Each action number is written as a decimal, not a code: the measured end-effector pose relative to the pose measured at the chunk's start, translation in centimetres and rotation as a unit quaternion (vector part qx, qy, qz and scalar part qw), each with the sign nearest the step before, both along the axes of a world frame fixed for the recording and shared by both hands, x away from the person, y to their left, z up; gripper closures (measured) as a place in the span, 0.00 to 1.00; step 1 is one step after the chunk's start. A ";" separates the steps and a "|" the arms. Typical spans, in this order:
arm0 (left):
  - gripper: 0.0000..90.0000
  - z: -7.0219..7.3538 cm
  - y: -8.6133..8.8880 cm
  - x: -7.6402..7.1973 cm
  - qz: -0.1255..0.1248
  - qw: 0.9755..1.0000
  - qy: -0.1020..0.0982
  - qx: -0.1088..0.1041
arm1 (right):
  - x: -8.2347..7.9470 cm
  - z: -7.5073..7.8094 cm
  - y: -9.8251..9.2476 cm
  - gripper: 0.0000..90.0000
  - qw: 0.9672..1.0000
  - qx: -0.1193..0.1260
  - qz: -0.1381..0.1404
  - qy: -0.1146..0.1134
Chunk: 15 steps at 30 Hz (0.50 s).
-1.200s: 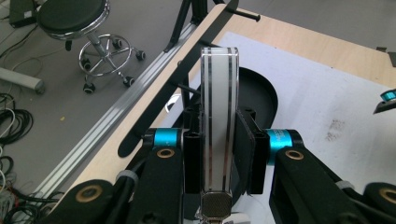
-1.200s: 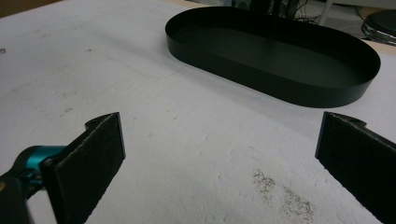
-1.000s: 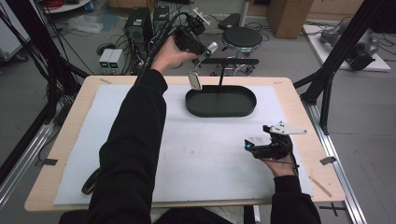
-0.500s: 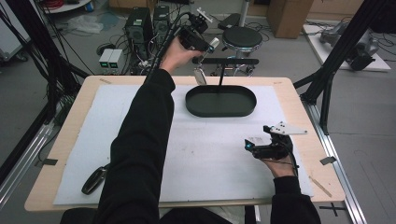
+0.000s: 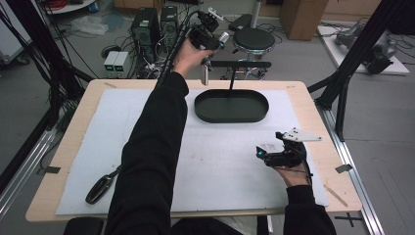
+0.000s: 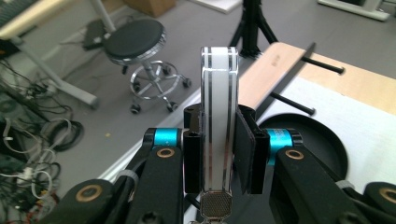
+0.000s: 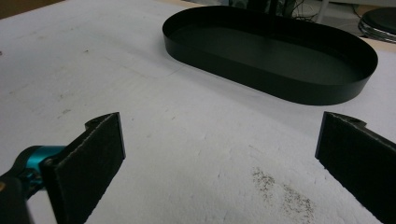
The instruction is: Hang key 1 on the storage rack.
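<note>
surface (image 5: 313,105) carrying white mat (image 5: 230,161) | black oval tray (image 5: 231,105) sitting toward mat's far edge, thin black post (image 5: 231,81) rising at its far rim | black handled tool (image 5: 102,186) lying at mat's near-left corner | round black stool (image 5: 253,40) standing on floor beyond | computer towers (image 5: 155,22) and cables sitting far left

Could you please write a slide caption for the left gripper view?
Left gripper clamps an upright white watch band above the black tray.

black tray (image 5: 231,105); white, dark-striped brush handle (image 6: 218,121)
</note>
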<state>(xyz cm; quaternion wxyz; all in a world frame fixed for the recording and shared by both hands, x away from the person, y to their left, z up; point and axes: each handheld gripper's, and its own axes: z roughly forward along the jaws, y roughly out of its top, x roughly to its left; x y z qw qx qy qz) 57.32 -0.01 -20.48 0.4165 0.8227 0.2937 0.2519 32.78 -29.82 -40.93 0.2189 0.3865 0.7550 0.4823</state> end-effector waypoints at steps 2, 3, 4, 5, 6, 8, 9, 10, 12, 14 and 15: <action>0.83 -0.1 -0.1 0.1 0.025 1.000 -0.018 -0.002 | 0.0 0.0 0.0 0.01 1.000 0.001 -0.001 0.002; 0.83 -0.2 -0.1 0.1 0.040 0.999 -0.025 0.001 | 0.0 0.0 0.0 0.01 1.000 0.001 0.000 0.001; 0.83 -0.3 -0.2 0.2 0.055 0.998 -0.031 -0.002 | 0.0 0.0 0.0 0.01 1.000 0.001 0.000 0.001; 0.83 -0.4 -0.2 0.4 0.062 0.998 -0.032 -0.003 | 0.0 0.0 0.0 0.01 1.000 0.001 -0.001 0.001; 0.83 -0.7 -0.2 0.7 0.060 0.998 -0.023 -0.008 | 0.0 0.0 0.0 0.01 1.000 0.001 0.000 0.000; 0.83 -1.2 -0.1 1.0 0.061 0.998 -0.012 -0.007 | -0.1 0.0 0.0 0.01 1.000 0.001 0.001 0.000; 0.82 -1.4 0.0 1.1 0.058 0.998 -0.006 -0.008 | -0.1 0.0 0.0 0.01 1.000 0.000 0.001 0.000; 0.82 -1.5 0.1 1.1 0.057 0.998 -0.002 -0.006 | -0.1 0.0 0.0 0.01 1.000 -0.001 0.001 -0.002; 0.74 -1.6 0.2 1.1 0.060 0.998 0.001 -0.013 | -0.1 0.0 0.0 0.01 1.000 0.000 -0.001 0.001; 0.60 -1.4 0.5 1.0 0.056 0.998 0.007 -0.016 | -0.1 0.0 -0.1 0.01 1.000 0.001 -0.002 0.003; 0.54 -1.3 0.6 0.9 0.055 0.998 0.007 -0.012 | -0.1 0.0 -0.1 0.01 1.000 0.000 -0.004 0.003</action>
